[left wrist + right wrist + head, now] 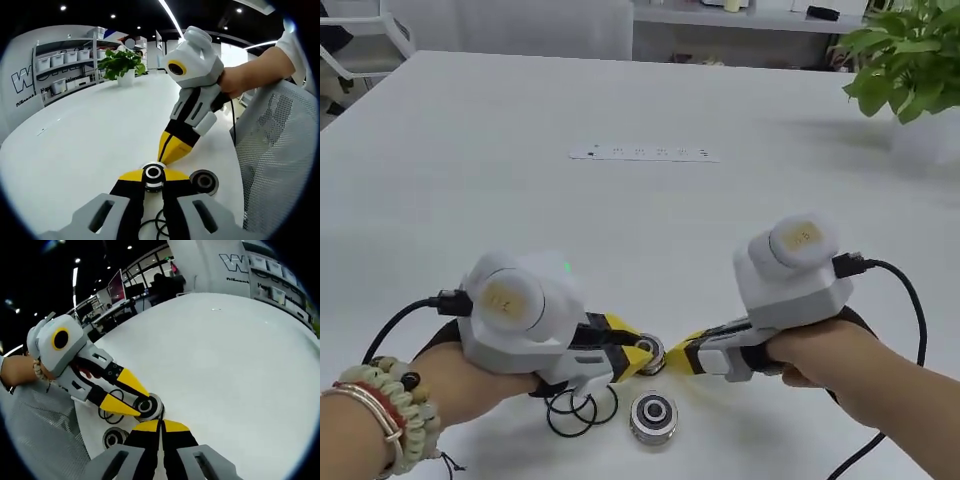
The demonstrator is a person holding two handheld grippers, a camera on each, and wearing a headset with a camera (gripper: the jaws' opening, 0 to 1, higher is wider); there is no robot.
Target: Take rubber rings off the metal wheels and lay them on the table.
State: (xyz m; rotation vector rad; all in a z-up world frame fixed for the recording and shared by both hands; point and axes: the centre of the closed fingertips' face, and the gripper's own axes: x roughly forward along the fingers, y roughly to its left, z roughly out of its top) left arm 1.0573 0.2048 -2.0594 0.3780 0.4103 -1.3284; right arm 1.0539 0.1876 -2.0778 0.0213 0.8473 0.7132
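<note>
My left gripper is shut on a small metal wheel, held just above the white table. My right gripper is shut, its yellow tips touching that wheel's rim; I cannot tell whether they pinch a rubber ring. A second metal wheel lies flat on the table just in front. Thin black rubber rings lie loose under the left gripper.
A white power strip lies mid-table. A potted plant stands at the far right corner. Black cables trail from both grippers toward me. A mesh chair back stands near the table's edge.
</note>
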